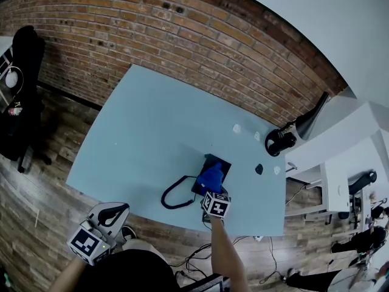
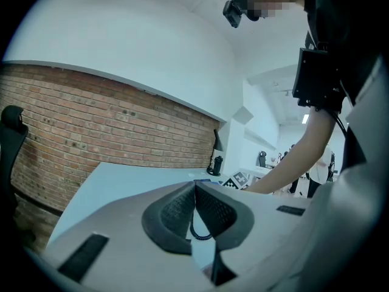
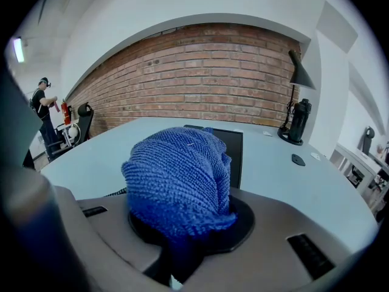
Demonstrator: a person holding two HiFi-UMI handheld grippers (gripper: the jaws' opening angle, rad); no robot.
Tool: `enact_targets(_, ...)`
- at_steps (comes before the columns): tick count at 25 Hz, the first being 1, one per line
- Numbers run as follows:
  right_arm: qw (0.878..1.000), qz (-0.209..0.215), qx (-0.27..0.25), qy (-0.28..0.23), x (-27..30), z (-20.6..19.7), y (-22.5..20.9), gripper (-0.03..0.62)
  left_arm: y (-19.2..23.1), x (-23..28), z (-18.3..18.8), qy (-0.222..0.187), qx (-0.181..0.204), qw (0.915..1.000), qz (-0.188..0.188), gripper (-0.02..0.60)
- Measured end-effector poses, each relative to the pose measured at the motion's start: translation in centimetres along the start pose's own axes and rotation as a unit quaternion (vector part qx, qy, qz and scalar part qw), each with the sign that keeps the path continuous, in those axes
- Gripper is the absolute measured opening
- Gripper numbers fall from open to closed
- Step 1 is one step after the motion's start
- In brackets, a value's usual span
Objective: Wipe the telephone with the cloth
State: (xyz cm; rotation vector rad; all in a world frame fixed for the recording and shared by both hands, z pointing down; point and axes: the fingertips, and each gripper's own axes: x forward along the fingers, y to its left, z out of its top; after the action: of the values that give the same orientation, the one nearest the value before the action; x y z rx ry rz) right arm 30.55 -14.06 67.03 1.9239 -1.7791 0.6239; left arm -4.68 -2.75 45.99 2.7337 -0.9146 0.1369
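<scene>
The black telephone (image 1: 222, 164) lies on the light blue table (image 1: 146, 139), near its front edge. A black coiled cord (image 1: 175, 198) loops out to the phone's left. My right gripper (image 1: 213, 188) is shut on the bunched blue cloth (image 1: 212, 176), which rests over the phone's near part. In the right gripper view the cloth (image 3: 179, 175) fills the jaws and hides most of the telephone (image 3: 234, 148) behind it. My left gripper (image 1: 113, 212) hangs off the table's front left corner, away from the phone. Its pads (image 2: 209, 208) meet at the tips with nothing held.
A black desk lamp (image 1: 293, 134) stands at the table's back right. A small black object (image 1: 259, 169) and white bits (image 1: 237, 128) lie near it. A black chair (image 1: 21, 96) stands at the left, and white shelving (image 1: 340, 181) at the right. A brick wall runs behind.
</scene>
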Motion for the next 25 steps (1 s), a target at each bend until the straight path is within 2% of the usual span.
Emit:
enact_targets(5,1.000,-0.001,0.003,0.008,-0.6,-1.1,0.4,0.112,0.2,0.0,0.1,0.005,0.002,1.0000,0.004,0.021)
enact_targets(11,1.000,0.001,0.006,0.009,-1.3,-2.7,1.1,0.112,0.1,-0.1,-0.9,0.033,0.002,0.9994,0.009,0.021)
enact_targets(17,1.000,0.002,0.008,0.008,-2.1,-4.0,1.5,0.110,0.2,-0.1,-1.0,0.028,0.000,0.9995,0.012,0.021)
enact_targets(22,1.000,0.003,0.005,0.009,-2.5,-4.8,2.0,0.110,0.2,0.2,-0.6,0.008,0.001,1.0000,0.003,0.021)
enact_targets(25,0.998,0.032,-0.025,0.040,-2.8,-5.5,2.8,0.112,0.5,0.3,-0.7,0.017,-0.004,0.9998,0.009,0.021)
